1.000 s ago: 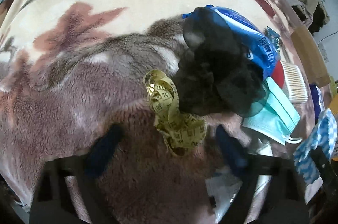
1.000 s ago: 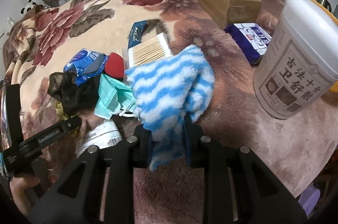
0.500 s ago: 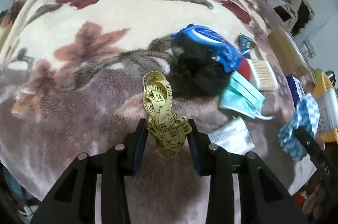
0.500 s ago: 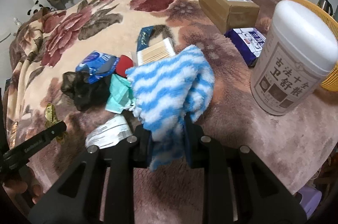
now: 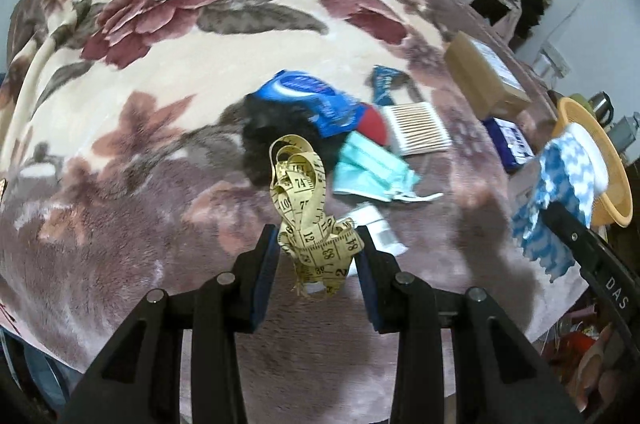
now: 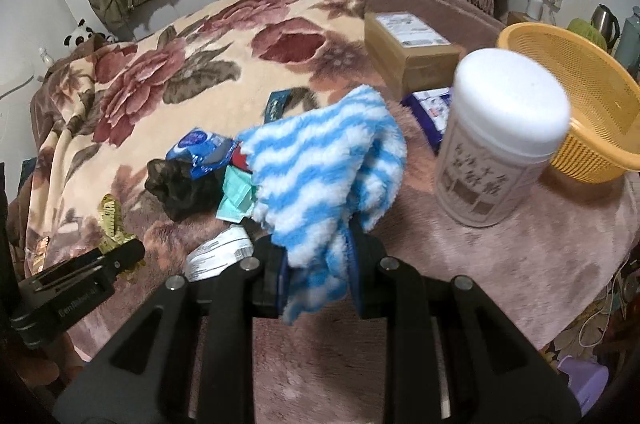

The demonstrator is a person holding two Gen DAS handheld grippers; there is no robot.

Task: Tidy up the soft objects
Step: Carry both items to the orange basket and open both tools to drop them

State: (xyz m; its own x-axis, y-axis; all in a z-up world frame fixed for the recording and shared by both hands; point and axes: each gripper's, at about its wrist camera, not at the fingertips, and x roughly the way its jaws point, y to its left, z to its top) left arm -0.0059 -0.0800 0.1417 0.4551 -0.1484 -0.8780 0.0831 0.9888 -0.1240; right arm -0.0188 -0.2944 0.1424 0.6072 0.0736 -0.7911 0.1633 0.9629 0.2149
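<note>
Left gripper (image 5: 316, 248): we have its jaws closed on the yellow tape measure (image 5: 306, 214), which hangs in a loose bundle clear of the floral blanket (image 5: 168, 71). The upper loops of the tape cover part of the black mesh item (image 5: 264, 139) behind it, so we cannot make out that item's full outline. In the right wrist view only a short yellow strip of the tape shows beside the left gripper's dark finger; the clamped part is hidden there.

Right gripper (image 6: 316, 276): we have its jaws nearly fully closed on the blue-and-white striped fluffy cloth (image 6: 320, 167). The cloth billows above the pads and masks what lies directly behind it: only slivers of the teal face mask (image 6: 236, 195) and of a red object show at its left edge. In the left wrist view the same cloth appears at the right edge, in front of the orange basket (image 5: 612, 179), and hides most of the white canister.

On the blanket, the blue wet-wipe pack (image 5: 316, 99), the cotton swab box (image 5: 418, 127) and the face mask lie close together. The white canister (image 6: 500, 139) is blurred; its label print cannot be read. The cardboard box (image 6: 412, 51) stands behind it.
</note>
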